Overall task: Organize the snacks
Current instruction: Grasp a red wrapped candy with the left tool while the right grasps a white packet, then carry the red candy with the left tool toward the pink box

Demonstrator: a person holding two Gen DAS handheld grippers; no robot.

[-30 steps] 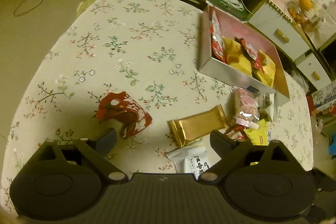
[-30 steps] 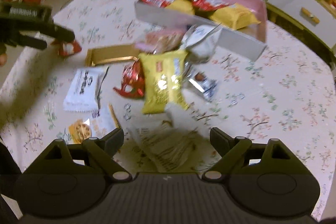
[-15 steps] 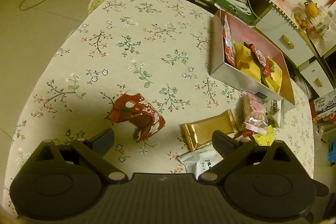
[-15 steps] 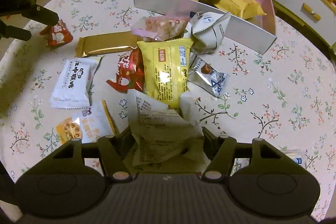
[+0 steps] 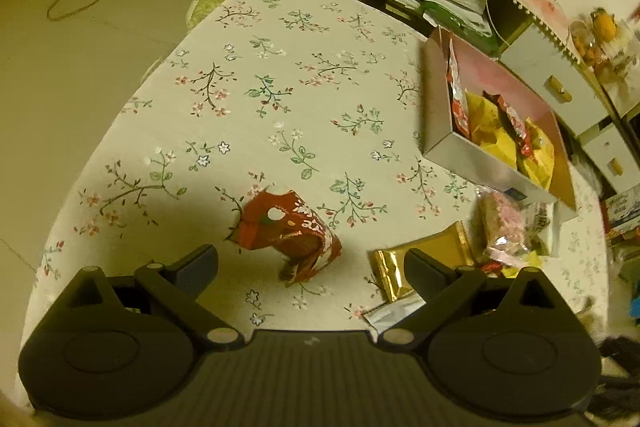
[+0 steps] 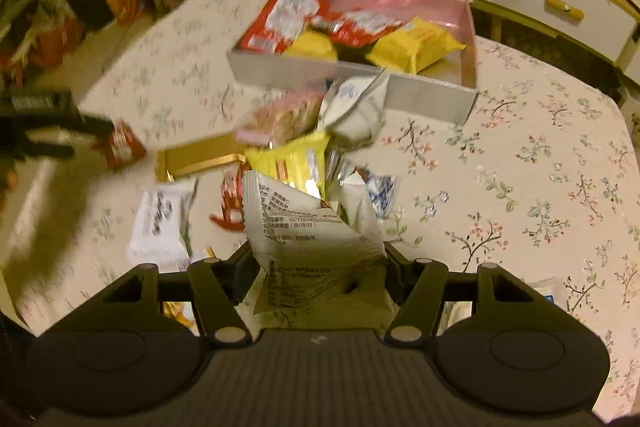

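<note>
- Table (image 5: 280, 75): covered by a floral cloth; loose snacks lie in a heap at its middle, seen in the right wrist view; the far left part is bare.
- Box (image 6: 432, 93): open, grey walls, pink inside, at the far side of the table; red and yellow packets already lie in it; judged to be the place for the remaining snacks.
- Right gripper (image 6: 318, 263): fingers at a middling gap, pressed on both side edges of the white packet (image 6: 304, 231); packet is between the pads, near edge of the heap, box directly beyond it.
- White packet: crumpled film, printed back facing the camera; judged light, soft and slippery; it buckles under the pads, so hold low across the filled body, not at the sealed end.
- Left gripper (image 5: 310, 267): fingers wide, holding nothing; it hovers above the red packet (image 5: 290, 233).
- Red packet: crumpled, alone on the cloth, well apart from the box; judged light and soft; take it across its middle.
</note>
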